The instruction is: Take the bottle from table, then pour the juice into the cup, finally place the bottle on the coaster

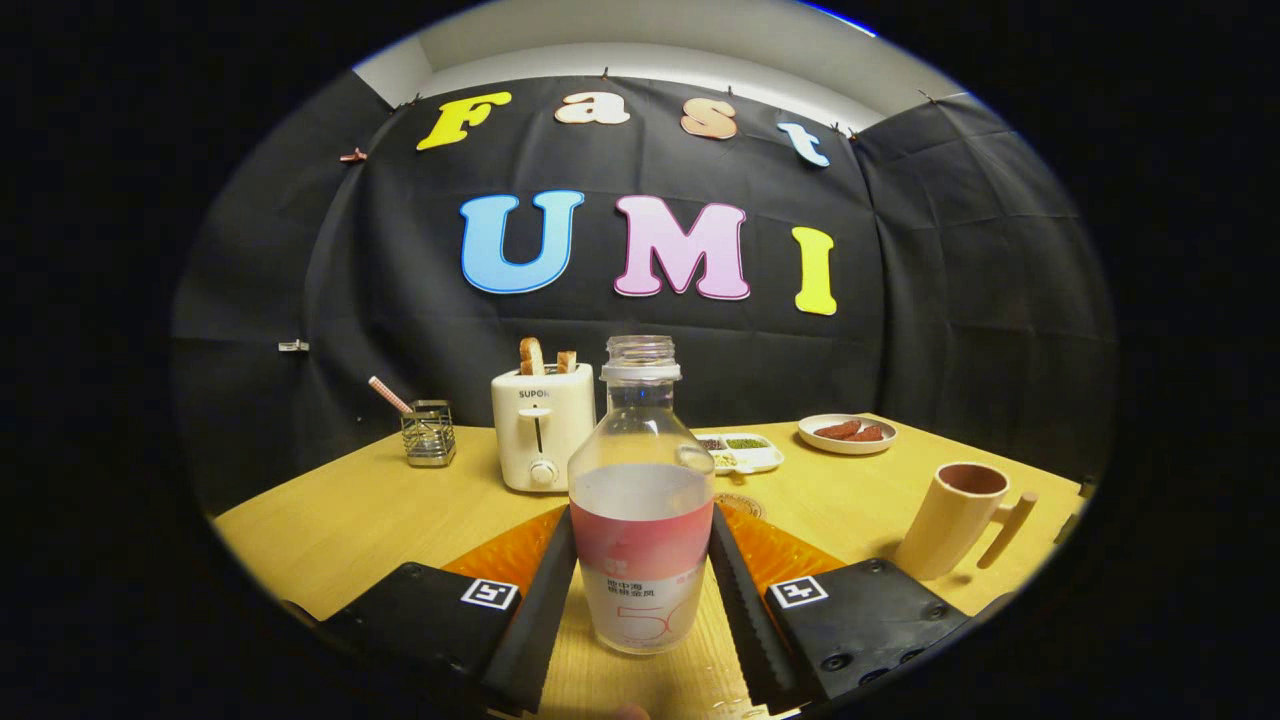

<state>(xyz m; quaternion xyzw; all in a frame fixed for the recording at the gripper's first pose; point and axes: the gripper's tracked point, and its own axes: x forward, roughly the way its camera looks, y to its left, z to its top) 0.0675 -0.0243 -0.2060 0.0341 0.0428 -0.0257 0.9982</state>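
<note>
Between the fingers of the hand-held gripper (641, 590), the uncapped bottle (640, 500) stood upright on the table (340, 520), both fingers pressing its sides for lifting toward the cup (960, 518) at two o'clock.

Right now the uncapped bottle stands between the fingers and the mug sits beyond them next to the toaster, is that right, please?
Not quite. In the gripper view the mug sits far from the toaster, on the other side of the bottle. The uncapped bottle does stand between the gripper's fingers.
</note>
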